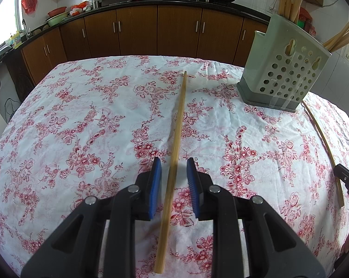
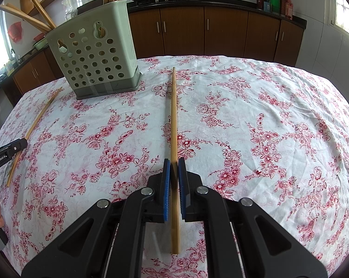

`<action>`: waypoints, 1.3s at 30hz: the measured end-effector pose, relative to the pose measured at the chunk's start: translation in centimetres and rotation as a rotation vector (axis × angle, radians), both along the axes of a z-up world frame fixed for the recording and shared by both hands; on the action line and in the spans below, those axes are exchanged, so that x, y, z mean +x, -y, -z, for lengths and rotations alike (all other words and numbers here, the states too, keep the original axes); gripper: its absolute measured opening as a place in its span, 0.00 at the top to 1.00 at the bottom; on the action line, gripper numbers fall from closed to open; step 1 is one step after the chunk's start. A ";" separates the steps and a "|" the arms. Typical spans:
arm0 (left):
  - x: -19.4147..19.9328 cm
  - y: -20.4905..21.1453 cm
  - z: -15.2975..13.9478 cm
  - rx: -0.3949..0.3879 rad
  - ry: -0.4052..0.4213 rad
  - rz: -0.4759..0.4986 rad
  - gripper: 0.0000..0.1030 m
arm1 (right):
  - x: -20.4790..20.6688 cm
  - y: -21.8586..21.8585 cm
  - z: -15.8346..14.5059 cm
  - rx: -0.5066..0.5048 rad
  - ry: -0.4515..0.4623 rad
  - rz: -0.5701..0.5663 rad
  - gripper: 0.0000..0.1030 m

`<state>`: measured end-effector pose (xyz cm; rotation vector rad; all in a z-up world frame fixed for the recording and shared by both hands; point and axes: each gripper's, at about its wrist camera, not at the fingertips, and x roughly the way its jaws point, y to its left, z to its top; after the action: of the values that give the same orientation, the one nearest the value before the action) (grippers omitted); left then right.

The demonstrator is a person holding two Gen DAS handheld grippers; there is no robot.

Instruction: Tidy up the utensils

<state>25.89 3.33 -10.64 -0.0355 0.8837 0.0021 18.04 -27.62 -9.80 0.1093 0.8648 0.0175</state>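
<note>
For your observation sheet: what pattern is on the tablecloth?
Red-pink flowers on white tablecloth, clearest in the right wrist view.

left gripper [image 1: 173,165] parted, right gripper [image 2: 174,165] clamped

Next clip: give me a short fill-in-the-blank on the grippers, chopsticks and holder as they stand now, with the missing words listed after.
1. The right gripper is shut on a ____ lying on the tablecloth.
2. The left gripper straddles its chopstick, pads ____ from it.
3. The perforated holder already contains ____ chopsticks.
4. The cloth's floral print is ____.

Missing words: chopstick; apart; several; red
</note>
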 end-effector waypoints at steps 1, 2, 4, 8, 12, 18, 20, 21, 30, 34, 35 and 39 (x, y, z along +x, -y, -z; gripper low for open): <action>0.0 0.0 0.0 0.000 0.000 0.000 0.76 | 0.0 0.0 0.0 0.000 0.000 0.000 0.92; 0.0 0.0 0.0 0.000 0.000 0.000 0.76 | 0.0 0.0 0.0 0.000 0.000 0.000 0.92; 0.0 0.0 0.0 0.000 0.000 0.000 0.76 | 0.0 0.0 0.0 0.000 0.000 0.000 0.92; 0.0 0.0 0.0 0.000 0.000 0.000 0.76 | 0.0 0.0 0.0 0.001 0.000 0.000 0.92; 0.0 0.0 0.1 -0.001 0.001 -0.001 0.76 | 0.0 0.1 0.0 0.001 0.000 0.000 0.92; -0.8 0.5 0.0 0.038 -0.004 0.015 0.76 | 0.1 0.1 0.0 0.012 0.001 0.001 0.92; -1.5 0.6 0.1 0.060 -0.005 0.029 0.78 | 0.1 0.4 0.0 0.035 0.002 0.001 0.92; -1.9 0.6 0.1 0.061 -0.006 0.035 0.81 | 0.1 0.5 0.0 0.045 0.003 0.001 0.92; -3.8 0.4 -2.4 0.092 0.025 0.080 0.92 | -1.3 1.3 -3.0 0.061 0.106 0.016 0.93; -4.7 0.4 -5.8 0.081 0.116 0.087 0.92 | -2.2 1.9 -6.2 0.067 0.199 0.031 0.93; -4.9 0.5 -7.0 0.075 0.145 0.088 0.92 | -2.4 1.9 -6.9 0.068 0.219 0.034 0.93; -5.3 0.1 -10.3 0.040 0.227 0.083 0.92 | -3.0 2.4 -9.7 0.075 0.297 0.046 0.93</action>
<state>20.63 3.23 -0.31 0.0378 0.6576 -0.0611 15.06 -30.06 -0.13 0.1918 0.5651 0.0226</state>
